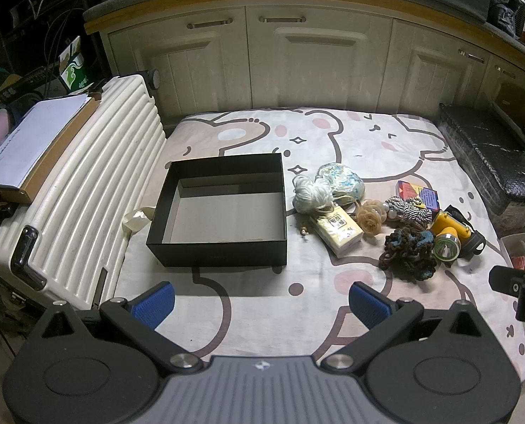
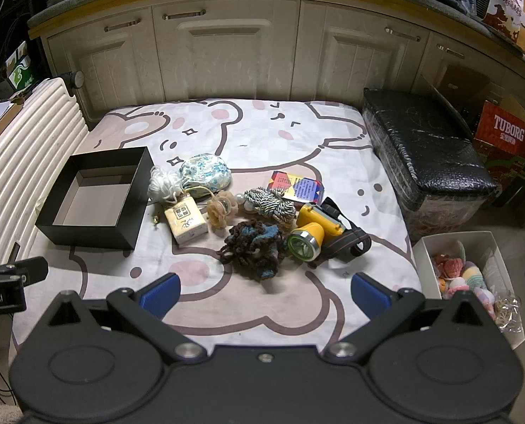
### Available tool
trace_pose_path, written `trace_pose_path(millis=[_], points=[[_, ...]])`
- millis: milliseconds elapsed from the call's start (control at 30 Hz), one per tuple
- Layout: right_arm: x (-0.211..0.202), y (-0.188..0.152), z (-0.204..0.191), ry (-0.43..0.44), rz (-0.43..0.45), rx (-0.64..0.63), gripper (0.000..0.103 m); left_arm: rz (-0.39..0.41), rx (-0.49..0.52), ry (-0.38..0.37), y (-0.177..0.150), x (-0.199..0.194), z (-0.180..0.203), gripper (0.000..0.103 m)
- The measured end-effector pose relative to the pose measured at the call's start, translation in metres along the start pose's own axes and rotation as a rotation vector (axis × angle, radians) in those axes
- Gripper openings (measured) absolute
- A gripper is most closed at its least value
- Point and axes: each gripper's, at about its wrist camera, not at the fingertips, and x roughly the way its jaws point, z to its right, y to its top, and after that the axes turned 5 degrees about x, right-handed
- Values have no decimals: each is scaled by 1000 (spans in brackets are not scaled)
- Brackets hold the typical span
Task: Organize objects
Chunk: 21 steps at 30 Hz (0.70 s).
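An empty black box [image 1: 220, 212] [image 2: 96, 198] stands on the bear-print sheet [image 1: 262, 311] [image 2: 262, 304]. To its right lies a cluster: a white yarn ball [image 1: 310, 194] [image 2: 163, 183], a floral pouch [image 1: 342, 179] [image 2: 205, 173], a cream packet [image 1: 336, 231] [image 2: 186, 221], a beige flower scrunchie [image 1: 368, 217] [image 2: 220, 212], a striped rope toy [image 1: 409, 210] [image 2: 271, 205], a colourful card box [image 1: 419, 194] [image 2: 297, 185], a brown-blue knit piece [image 1: 409, 252] [image 2: 253, 247] and a yellow headlamp [image 1: 451, 235] [image 2: 315, 231]. My left gripper [image 1: 262, 304] and right gripper [image 2: 266, 293] hover open above the near sheet, holding nothing.
A white ribbed suitcase [image 1: 85, 190] [image 2: 22, 155] borders the sheet's left side. A black wrapped bench [image 1: 492, 166] [image 2: 425, 155] lines the right. A white bin of small soft items [image 2: 471, 275] sits on the floor at right. Cabinets [image 1: 297, 60] stand behind.
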Motion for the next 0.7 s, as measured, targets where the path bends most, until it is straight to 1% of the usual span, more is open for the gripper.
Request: trace_pose_path(millis=[700], points=[[0, -1, 1, -3, -1, 3, 103, 4, 25, -28, 0, 0, 0, 103]])
